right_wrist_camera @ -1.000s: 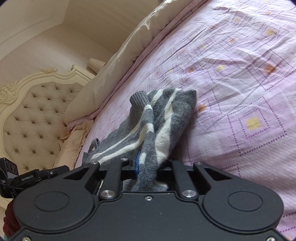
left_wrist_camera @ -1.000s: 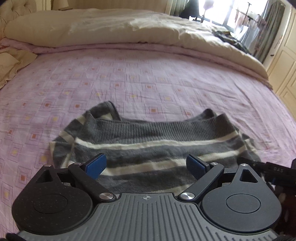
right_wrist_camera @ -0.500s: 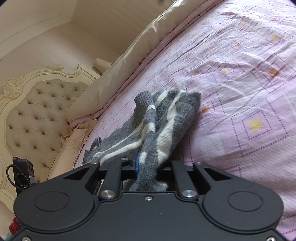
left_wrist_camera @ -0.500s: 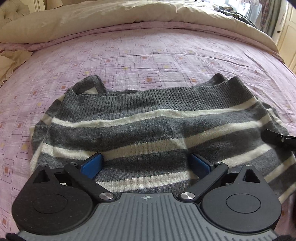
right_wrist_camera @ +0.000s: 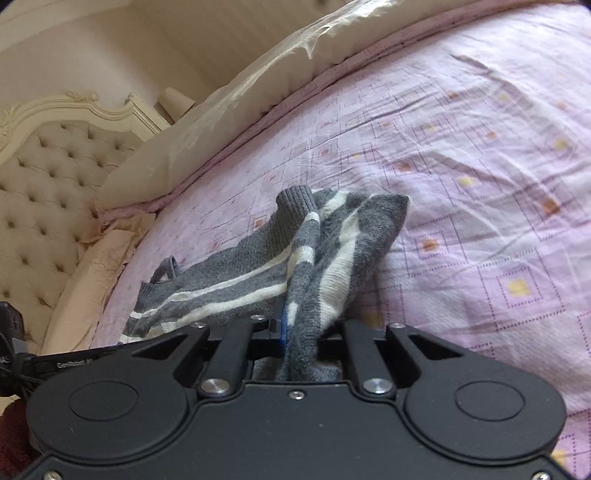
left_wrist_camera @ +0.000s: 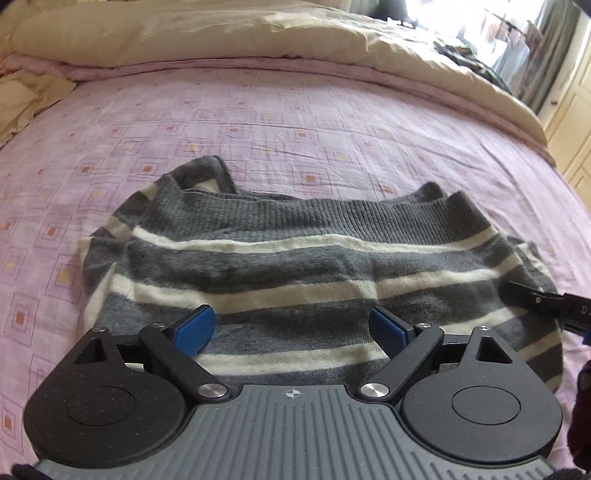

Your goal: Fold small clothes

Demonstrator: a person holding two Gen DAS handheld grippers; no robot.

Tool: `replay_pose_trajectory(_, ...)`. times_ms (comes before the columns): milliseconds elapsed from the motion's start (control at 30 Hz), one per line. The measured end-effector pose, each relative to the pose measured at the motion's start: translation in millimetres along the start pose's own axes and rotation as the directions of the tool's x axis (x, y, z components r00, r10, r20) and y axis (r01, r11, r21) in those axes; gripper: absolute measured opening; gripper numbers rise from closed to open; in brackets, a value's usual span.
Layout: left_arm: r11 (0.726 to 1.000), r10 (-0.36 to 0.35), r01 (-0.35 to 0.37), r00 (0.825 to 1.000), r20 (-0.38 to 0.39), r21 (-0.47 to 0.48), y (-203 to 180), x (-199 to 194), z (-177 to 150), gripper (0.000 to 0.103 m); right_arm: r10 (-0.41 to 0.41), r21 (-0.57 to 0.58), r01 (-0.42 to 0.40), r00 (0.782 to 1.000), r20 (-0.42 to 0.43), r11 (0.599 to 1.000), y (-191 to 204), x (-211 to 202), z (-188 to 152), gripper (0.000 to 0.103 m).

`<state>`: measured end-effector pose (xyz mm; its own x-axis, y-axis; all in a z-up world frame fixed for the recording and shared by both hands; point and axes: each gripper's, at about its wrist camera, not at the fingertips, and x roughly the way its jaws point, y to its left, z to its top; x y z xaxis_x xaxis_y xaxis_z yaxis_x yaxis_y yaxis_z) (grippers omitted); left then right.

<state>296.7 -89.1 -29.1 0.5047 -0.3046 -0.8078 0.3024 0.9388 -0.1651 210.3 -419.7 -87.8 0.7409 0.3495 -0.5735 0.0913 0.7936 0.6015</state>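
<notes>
A small grey sweater with cream stripes (left_wrist_camera: 295,266) lies spread on the pink patterned bedsheet (left_wrist_camera: 295,122). My left gripper (left_wrist_camera: 291,332) is open, its blue pads (left_wrist_camera: 195,328) wide apart just above the sweater's near part, holding nothing. My right gripper (right_wrist_camera: 299,332) is shut on a bunched edge of the sweater (right_wrist_camera: 325,258), which drapes forward from between the fingers. The right gripper's dark fingertip also shows at the sweater's right edge in the left wrist view (left_wrist_camera: 532,299).
A cream duvet (left_wrist_camera: 258,33) is rolled along the far side of the bed. A tufted cream headboard (right_wrist_camera: 48,173) stands at the left in the right wrist view. White cabinet doors (left_wrist_camera: 572,122) and a bright window are at the far right.
My left gripper dipped close over the sweater, then drew back up a little, staying open. My right gripper kept its hold on the sweater edge and barely moved.
</notes>
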Motion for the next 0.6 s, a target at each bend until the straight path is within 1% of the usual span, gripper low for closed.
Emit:
replay_pose_trajectory(33,0.999,-0.018,0.018,1.0,0.012,-0.035,11,-9,-2,0.091,-0.017,-0.01,0.017,1.0,0.001,1.0,8,-2,4,0.017)
replay_pose_trajectory(100,0.997,-0.029,0.032,0.999,0.035,-0.076,32,-23,-8,0.091,-0.041,-0.037,0.041,0.999,0.003,0.998,25,-6,11,0.017)
replay_pose_trajectory(200,0.994,-0.011,0.018,0.998,0.066,-0.109,63,-42,-23,0.091,-0.064,-0.086,0.064,0.998,-0.002,0.994,52,-6,19,0.017)
replay_pose_trajectory(233,0.993,0.001,0.008,0.997,0.074,-0.116,72,-46,-29,0.091,-0.064,-0.102,0.063,0.998,-0.005,0.993,62,-5,21,0.017)
replay_pose_trajectory(300,0.991,0.046,-0.033,0.994,0.096,-0.128,91,-57,-42,0.091,-0.061,-0.139,0.059,0.998,-0.01,0.989,83,-1,23,0.017)
replay_pose_trajectory(367,0.99,0.066,-0.052,0.992,0.109,-0.132,106,-65,-55,0.091,-0.057,-0.184,0.053,0.998,-0.014,0.981,109,6,24,0.017)
replay_pose_trajectory(500,0.987,0.048,-0.031,0.993,0.104,-0.159,130,-73,-76,0.091,-0.03,-0.259,0.019,0.999,-0.04,0.966,158,21,16,0.017)
replay_pose_trajectory(600,0.985,0.043,-0.025,0.994,0.101,-0.17,142,-76,-89,0.091,-0.014,-0.31,-0.009,0.997,-0.07,0.951,196,42,4,0.017)
